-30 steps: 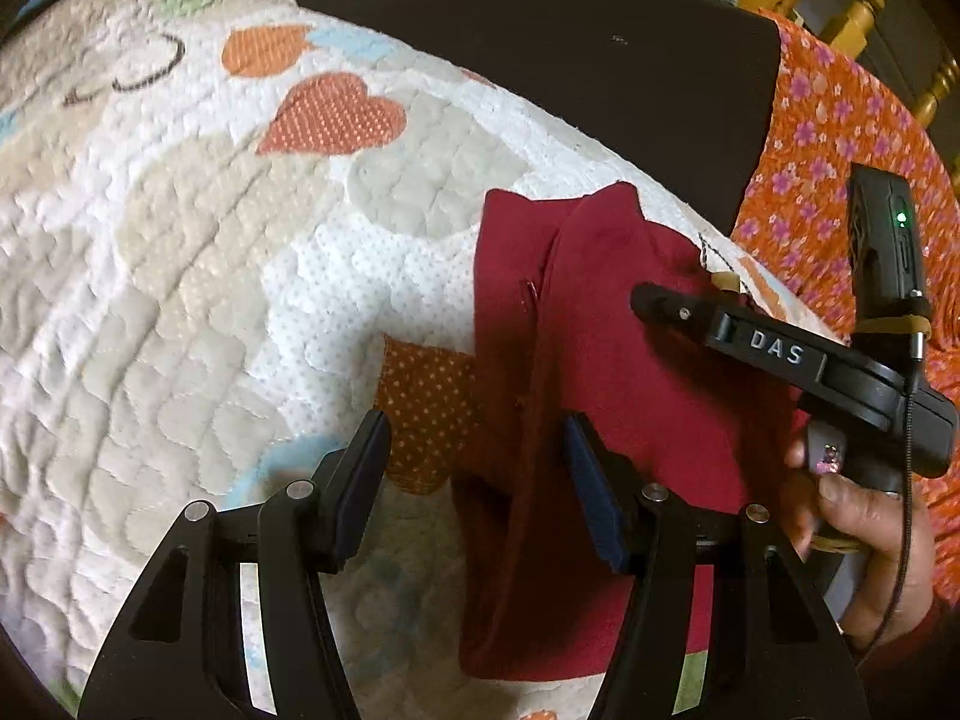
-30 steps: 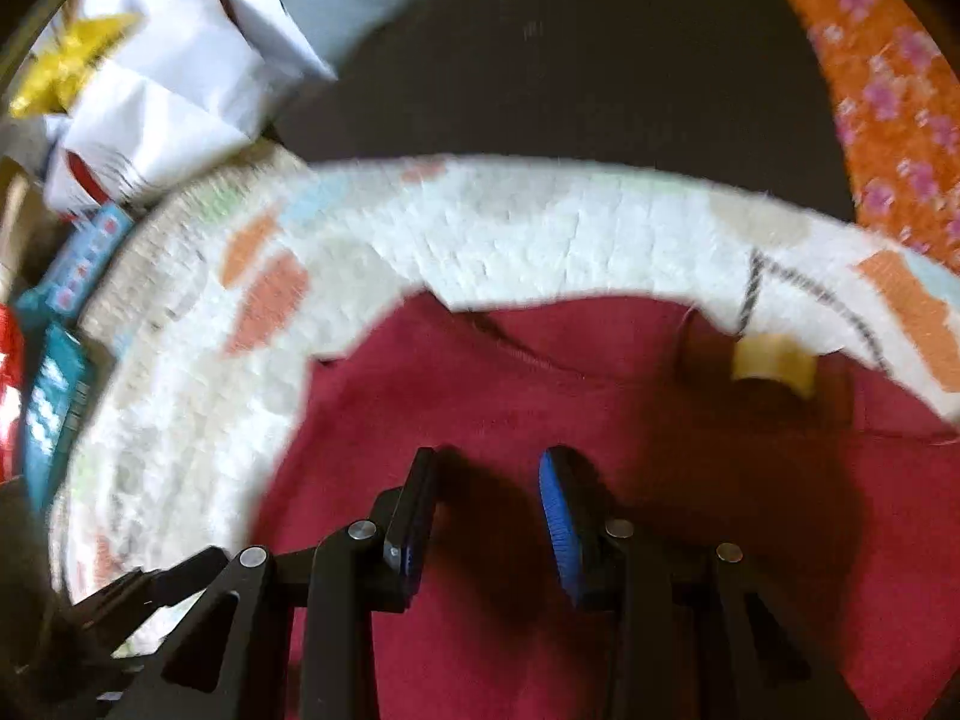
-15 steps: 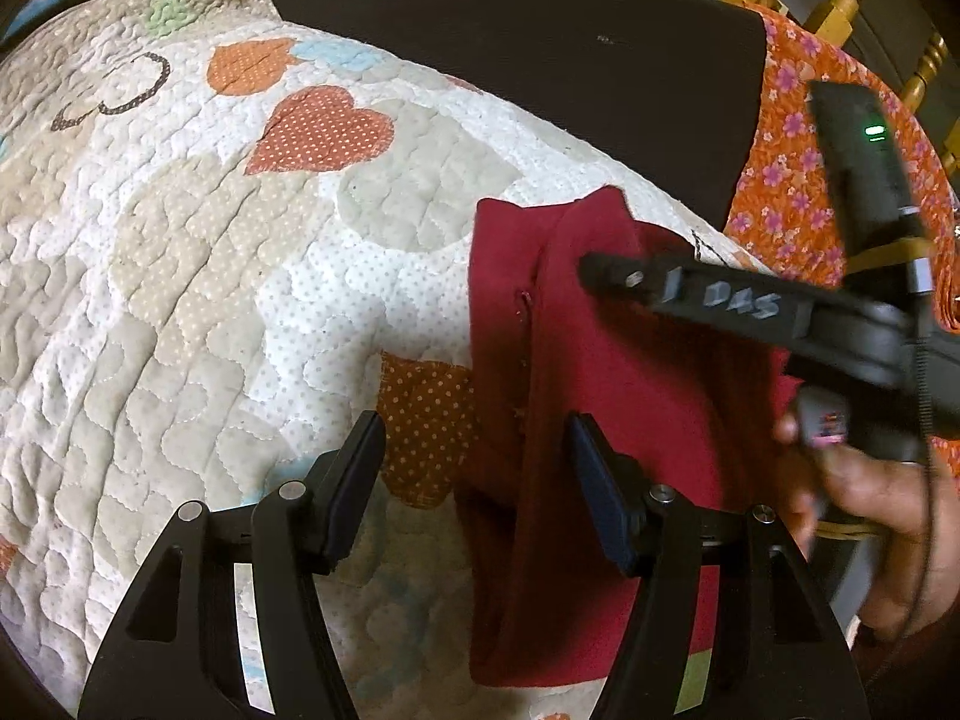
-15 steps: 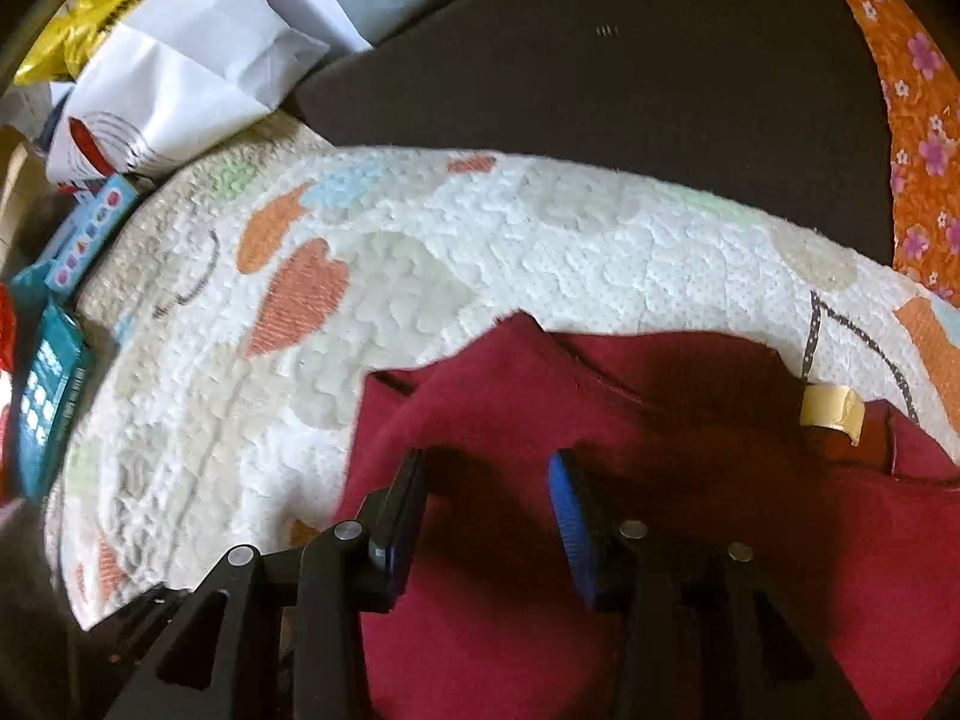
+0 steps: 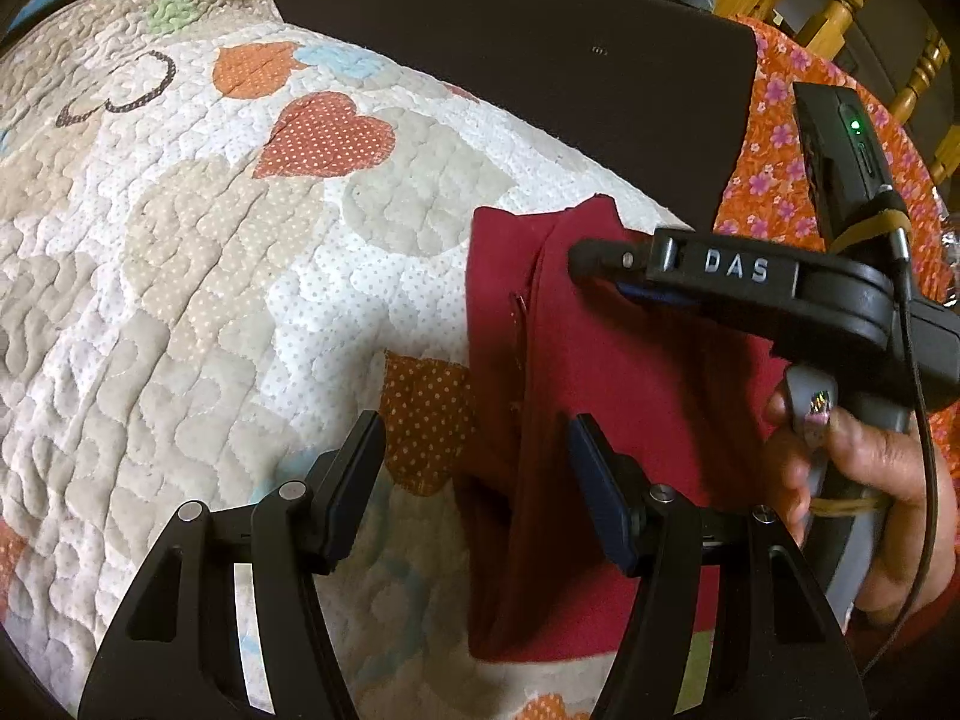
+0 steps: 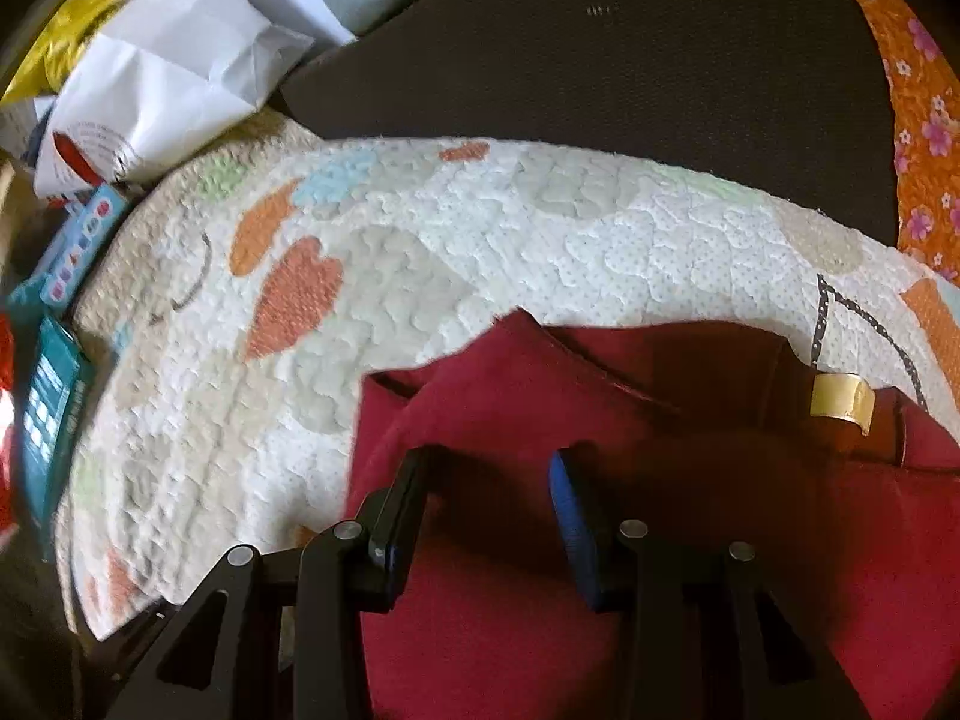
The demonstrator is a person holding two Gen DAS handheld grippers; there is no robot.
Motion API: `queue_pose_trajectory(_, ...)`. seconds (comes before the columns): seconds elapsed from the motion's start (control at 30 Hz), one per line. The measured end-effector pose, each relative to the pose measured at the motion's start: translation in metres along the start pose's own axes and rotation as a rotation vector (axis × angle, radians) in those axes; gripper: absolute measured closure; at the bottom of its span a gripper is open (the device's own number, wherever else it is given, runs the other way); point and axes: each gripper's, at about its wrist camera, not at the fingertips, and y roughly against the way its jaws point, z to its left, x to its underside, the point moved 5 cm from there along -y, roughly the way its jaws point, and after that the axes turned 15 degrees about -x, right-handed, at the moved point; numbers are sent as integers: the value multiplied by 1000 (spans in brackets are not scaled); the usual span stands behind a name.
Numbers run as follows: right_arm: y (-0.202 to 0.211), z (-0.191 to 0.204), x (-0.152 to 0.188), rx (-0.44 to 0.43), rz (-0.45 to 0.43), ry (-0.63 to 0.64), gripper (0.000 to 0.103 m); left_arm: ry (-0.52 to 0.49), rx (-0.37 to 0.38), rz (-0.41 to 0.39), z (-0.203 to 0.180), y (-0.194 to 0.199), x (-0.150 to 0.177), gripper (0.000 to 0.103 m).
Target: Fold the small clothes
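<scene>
A heart-patterned quilt [image 5: 210, 276] carries the dark red garment [image 5: 630, 408], one side already folded inward. Over the past second the right gripper [image 6: 489, 498] has drawn back above the cloth, suggesting that fold is finished. The left gripper [image 5: 474, 468] hovers at the garment's edge. Both sets of fingers are spread apart, empty. The right gripper's body reads "DAS".

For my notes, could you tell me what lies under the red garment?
The red garment lies on the heart-patterned quilt; the part of the quilt directly beneath it is covered.
</scene>
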Motion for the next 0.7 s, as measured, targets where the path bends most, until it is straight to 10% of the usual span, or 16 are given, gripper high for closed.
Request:
queue_pose_trajectory(0.33, -24, 20, -6, -3, 61, 33, 45, 36, 23, 83, 7, -11, 9, 40)
queue_pose_trajectory(0.7, -74, 35, -15, 214, 213, 226, 29, 51, 19, 90, -1, -23, 15, 33)
